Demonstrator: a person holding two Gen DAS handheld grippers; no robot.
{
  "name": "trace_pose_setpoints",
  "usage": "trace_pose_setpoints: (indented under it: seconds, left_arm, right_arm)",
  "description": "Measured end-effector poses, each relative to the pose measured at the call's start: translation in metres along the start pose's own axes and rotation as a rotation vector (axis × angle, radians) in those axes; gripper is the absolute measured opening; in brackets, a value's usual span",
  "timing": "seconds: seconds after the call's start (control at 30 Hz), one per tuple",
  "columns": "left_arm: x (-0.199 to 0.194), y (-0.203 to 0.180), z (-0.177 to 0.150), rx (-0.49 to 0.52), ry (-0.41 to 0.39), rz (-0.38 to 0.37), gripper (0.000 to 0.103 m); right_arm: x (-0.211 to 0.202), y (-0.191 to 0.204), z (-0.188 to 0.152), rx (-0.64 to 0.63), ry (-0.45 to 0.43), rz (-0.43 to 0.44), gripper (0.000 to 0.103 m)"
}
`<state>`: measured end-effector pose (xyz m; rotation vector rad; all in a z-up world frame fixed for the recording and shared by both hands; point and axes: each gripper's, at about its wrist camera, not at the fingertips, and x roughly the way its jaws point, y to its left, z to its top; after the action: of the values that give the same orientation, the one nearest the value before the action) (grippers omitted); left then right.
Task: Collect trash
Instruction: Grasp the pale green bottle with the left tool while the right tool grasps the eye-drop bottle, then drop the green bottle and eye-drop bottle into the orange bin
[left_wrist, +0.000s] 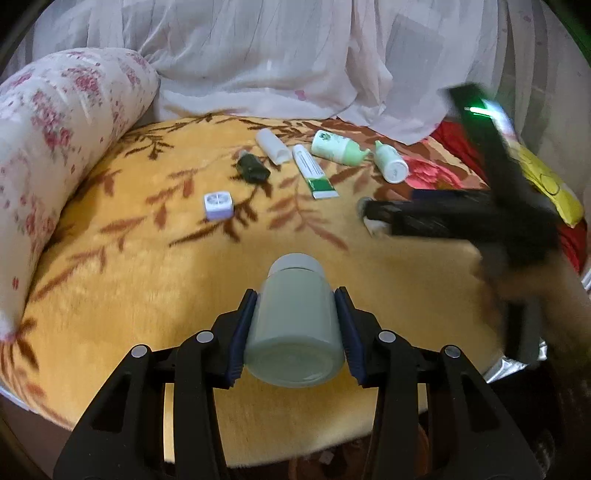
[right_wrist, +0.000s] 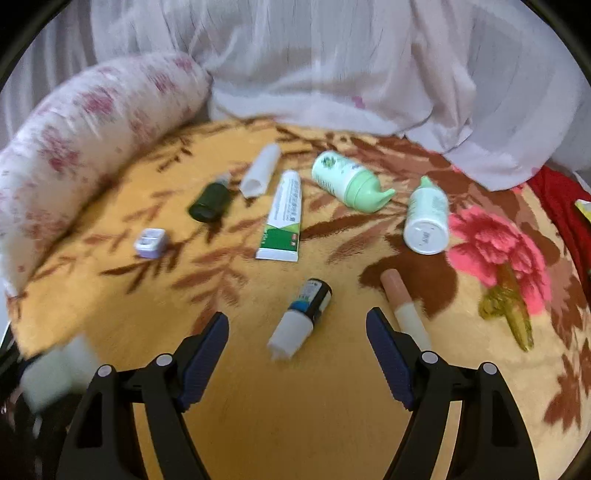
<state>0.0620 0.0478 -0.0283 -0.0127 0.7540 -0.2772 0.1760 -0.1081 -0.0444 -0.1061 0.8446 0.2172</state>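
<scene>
My left gripper (left_wrist: 297, 299) is shut on a pale green jar (left_wrist: 295, 325) with a grey lid, held above the yellow blanket (left_wrist: 129, 295). My right gripper (right_wrist: 297, 325) is open over the blanket, with a small dark bottle with a white cap (right_wrist: 301, 319) lying between its fingers and a pink and white tube (right_wrist: 404, 310) beside its right finger. Further off lie a green and white toothpaste tube (right_wrist: 282, 218), a white open tube (right_wrist: 260, 170), a dark green bottle (right_wrist: 210, 203), a green pump bottle (right_wrist: 347, 182), a white and green bottle (right_wrist: 426, 219) and a small lilac box (right_wrist: 151, 242).
A floral bolster pillow (left_wrist: 55, 129) runs along the left edge. White sheer fabric (left_wrist: 277, 55) is heaped at the back. A red cloth (right_wrist: 561, 206) and a yellow packet (left_wrist: 546, 184) lie at the right. My right gripper body (left_wrist: 480, 218) shows blurred in the left wrist view.
</scene>
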Motion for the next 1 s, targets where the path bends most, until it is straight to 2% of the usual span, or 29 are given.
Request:
trace_pose_setpoints:
  seconds: [0.1, 0.13, 0.17, 0.2, 0.23, 0.5, 0.73, 0.87, 1.0]
  left_arm:
    - [-0.006, 0.0, -0.006, 0.0, -0.013, -0.005, 0.042]
    - [-0.007, 0.0, -0.008, 0.0, -0.013, -0.007, 0.042]
    - [-0.008, 0.0, -0.009, -0.003, -0.014, -0.012, 0.042]
    - [-0.009, 0.0, -0.01, -0.006, -0.014, -0.017, 0.042]
    - [-0.009, -0.001, -0.012, -0.005, -0.013, -0.022, 0.042]
    - [-0.02, -0.012, -0.025, 0.016, 0.0, -0.058, 0.042]
    - [-0.047, -0.032, -0.048, 0.037, 0.0, -0.101, 0.042]
    - [-0.059, -0.044, -0.071, 0.032, 0.029, -0.13, 0.042]
    - [-0.057, -0.056, -0.097, 0.038, 0.115, -0.166, 0.042]
  right_arm:
    - [0.026, 0.001, 0.009, 0.012, 0.097, -0.013, 0.069]
    - [0.034, 0.001, 0.01, 0.018, 0.124, -0.014, 0.059]
    - [0.039, 0.001, 0.011, 0.024, 0.146, -0.011, 0.042]
    - [0.047, 0.001, 0.011, 0.036, 0.185, 0.0, 0.036]
    - [0.049, 0.0, 0.011, 0.046, 0.186, 0.007, 0.025]
    - [-0.003, 0.004, -0.01, 0.017, 0.066, 0.042, 0.024]
    - [-0.094, 0.017, -0.055, -0.019, -0.045, 0.128, 0.024]
    - [-0.135, 0.023, -0.101, -0.032, -0.044, 0.172, 0.024]
    - [-0.146, 0.028, -0.156, -0.032, 0.046, 0.195, 0.024]
